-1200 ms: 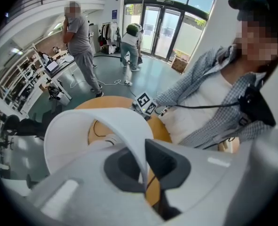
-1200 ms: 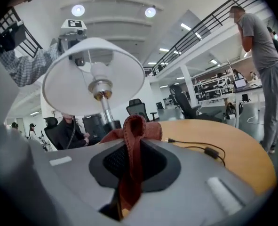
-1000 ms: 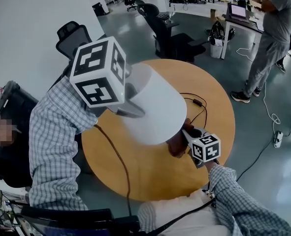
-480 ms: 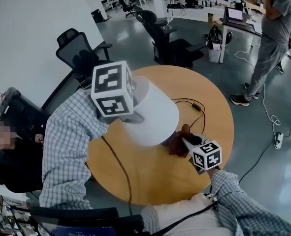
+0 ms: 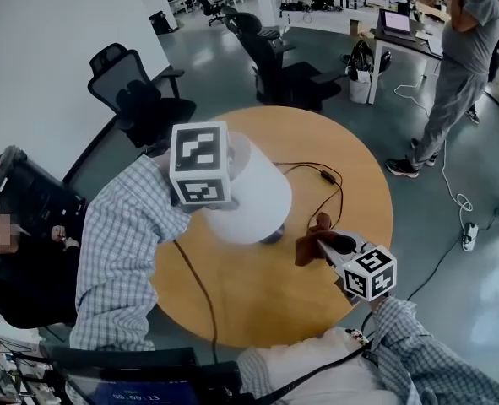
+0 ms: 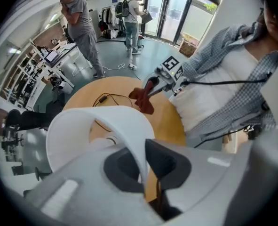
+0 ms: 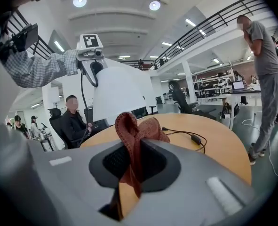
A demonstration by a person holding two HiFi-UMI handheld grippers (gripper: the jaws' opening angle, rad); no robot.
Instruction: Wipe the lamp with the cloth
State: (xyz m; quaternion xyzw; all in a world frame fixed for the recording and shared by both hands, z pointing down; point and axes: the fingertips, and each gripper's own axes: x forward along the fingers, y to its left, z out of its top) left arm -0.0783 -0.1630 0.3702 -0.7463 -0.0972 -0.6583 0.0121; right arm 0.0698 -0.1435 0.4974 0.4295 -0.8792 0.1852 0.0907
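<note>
The left hand-held gripper (image 6: 143, 161) clamps the shade (image 6: 106, 121) rim and the right hand-held gripper (image 7: 131, 161) clamps the cloth (image 7: 139, 128); a hard wipe may tip the lamp (image 5: 270, 234).

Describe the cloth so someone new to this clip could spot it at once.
Over the round wooden table, right of the white lamp shade, the right gripper pinches a crumpled cloth in its jaws. It is the only reddish-brown, soft thing there; the nearby cable is thin and black.
</note>
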